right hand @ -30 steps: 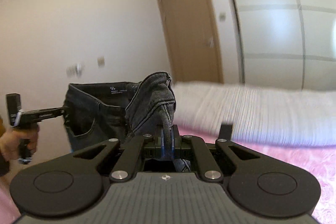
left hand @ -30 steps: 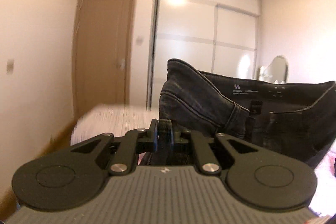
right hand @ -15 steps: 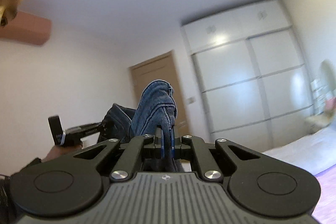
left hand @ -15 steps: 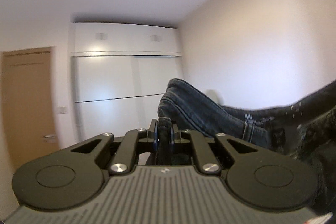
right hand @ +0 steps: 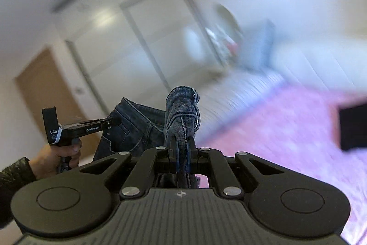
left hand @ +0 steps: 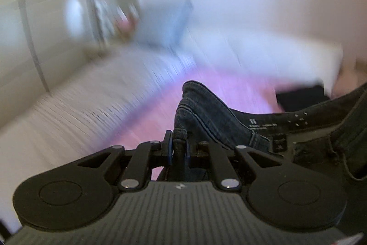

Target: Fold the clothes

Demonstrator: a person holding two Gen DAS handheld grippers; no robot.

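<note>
**Aloft: jeans held by the waistband**

Both tools grip the jeans (left hand: 213, 116): the left tool (left hand: 178, 148) and right tool (right hand: 182, 153) each clamp a waistband corner at frame centre, above the blurred pink bed (right hand: 286, 130). Denim looks heavy, limp yet thick-seamed; the waistband seems the firmest hold.

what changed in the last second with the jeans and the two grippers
Both cameras swung from the ceiling and wardrobe down toward the pink bed cover, so the jeans are being brought down over the bed. Unchanged: left gripper and right gripper stay shut on the waistband.
</note>
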